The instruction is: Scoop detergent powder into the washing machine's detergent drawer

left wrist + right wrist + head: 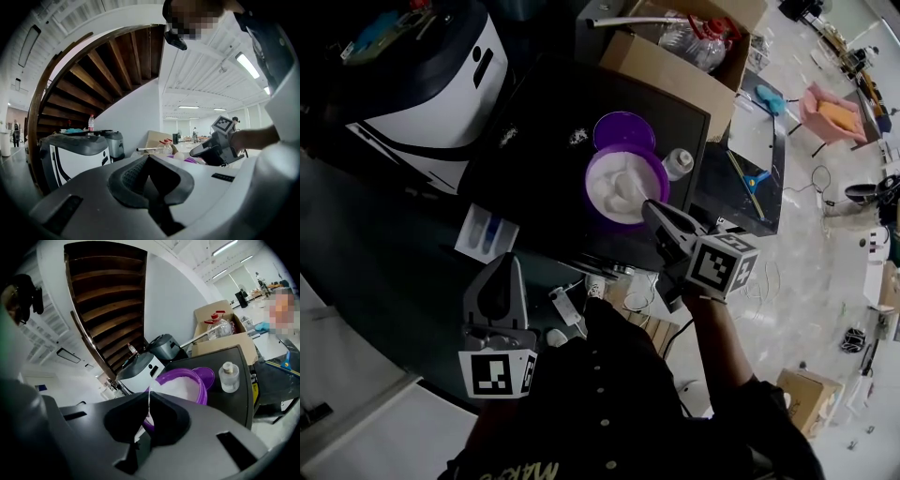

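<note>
A purple tub (602, 208) full of white detergent powder (619, 183) stands on a black tabletop (534, 122); its lid (624, 131) lies just behind it. My right gripper (649, 204) reaches over the tub's near rim, shut on a thin white scoop (635, 193) whose bowl rests in the powder. In the right gripper view the scoop's handle (149, 403) shows edge-on between the jaws of the right gripper (150, 398), with the tub (199, 380) beyond. The white detergent drawer (486, 233) stands open at the left. My left gripper (507, 262) hangs below it, shut and empty, also seen as left gripper (149, 158).
A small clear bottle (677, 163) stands right of the tub. A white-and-black appliance (431, 84) sits at the back left. An open cardboard box (675, 52) with plastic bottles lies behind the table. Cables and boxes litter the floor at the right.
</note>
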`<action>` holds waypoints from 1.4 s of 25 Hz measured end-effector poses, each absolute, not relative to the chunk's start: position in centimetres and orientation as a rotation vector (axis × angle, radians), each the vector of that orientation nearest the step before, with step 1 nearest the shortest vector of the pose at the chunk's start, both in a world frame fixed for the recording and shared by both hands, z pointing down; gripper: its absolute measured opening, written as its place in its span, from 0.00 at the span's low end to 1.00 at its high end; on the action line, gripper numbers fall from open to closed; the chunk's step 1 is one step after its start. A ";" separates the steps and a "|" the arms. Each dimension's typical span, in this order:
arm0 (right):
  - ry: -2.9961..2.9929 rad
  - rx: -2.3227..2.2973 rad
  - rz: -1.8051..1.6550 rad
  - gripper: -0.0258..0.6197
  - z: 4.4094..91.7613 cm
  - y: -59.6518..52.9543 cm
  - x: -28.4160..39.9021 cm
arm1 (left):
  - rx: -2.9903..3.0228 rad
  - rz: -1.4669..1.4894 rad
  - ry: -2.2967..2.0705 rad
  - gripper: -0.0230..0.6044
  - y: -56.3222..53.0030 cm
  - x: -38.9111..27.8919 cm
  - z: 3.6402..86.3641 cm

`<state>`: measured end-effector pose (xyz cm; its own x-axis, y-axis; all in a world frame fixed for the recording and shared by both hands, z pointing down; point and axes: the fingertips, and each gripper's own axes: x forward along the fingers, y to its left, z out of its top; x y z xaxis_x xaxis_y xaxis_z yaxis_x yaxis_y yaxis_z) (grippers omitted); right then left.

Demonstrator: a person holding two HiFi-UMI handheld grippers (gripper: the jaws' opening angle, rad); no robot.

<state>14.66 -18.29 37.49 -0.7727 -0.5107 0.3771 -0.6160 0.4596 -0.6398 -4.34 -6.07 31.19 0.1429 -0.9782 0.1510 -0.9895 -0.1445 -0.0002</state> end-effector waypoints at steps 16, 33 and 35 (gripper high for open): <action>-2.687 0.706 1.270 0.09 34.4 -16.7 5.7 | 2.181 0.169 -2.144 0.05 -4.3 -8.3 30.3; -2.613 0.185 1.151 0.09 36.7 -10.3 -11.2 | 1.735 0.175 -2.437 0.05 4.7 -17.2 31.3; -2.600 0.167 1.120 0.09 37.4 -10.2 -12.4 | 1.705 0.174 -2.445 0.05 4.9 -17.6 31.5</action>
